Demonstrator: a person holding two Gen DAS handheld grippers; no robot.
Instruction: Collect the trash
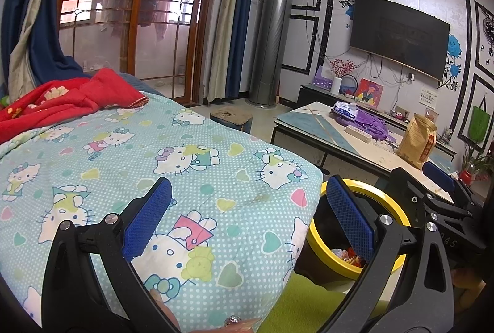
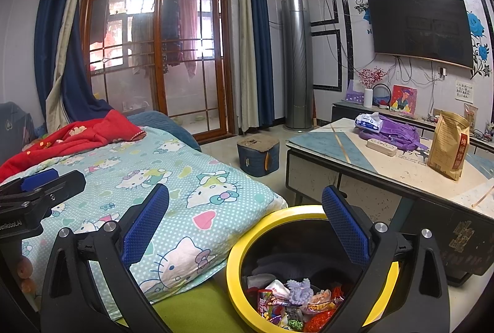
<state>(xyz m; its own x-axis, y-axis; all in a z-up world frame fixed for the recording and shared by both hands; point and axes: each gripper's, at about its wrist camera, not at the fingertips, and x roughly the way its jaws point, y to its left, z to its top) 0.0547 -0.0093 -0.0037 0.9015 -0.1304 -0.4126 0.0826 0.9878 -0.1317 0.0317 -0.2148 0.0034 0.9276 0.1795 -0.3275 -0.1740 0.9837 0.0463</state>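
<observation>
Both tongs, left (image 1: 247, 218) and right (image 2: 245, 222), gape, released. Wrappers (image 2: 296, 308) in the yellow-rimmed bin (image 2: 237, 252) look light, crinkly, slippery; pinch them mid-body.

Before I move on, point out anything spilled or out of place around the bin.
Nothing spilled: the wrappers all lie inside the yellow-rimmed bin. Both the left gripper and the right gripper are open and empty.

Both wrist views: bed (image 1: 185, 147), bin (image 2: 247, 240) shared.
</observation>
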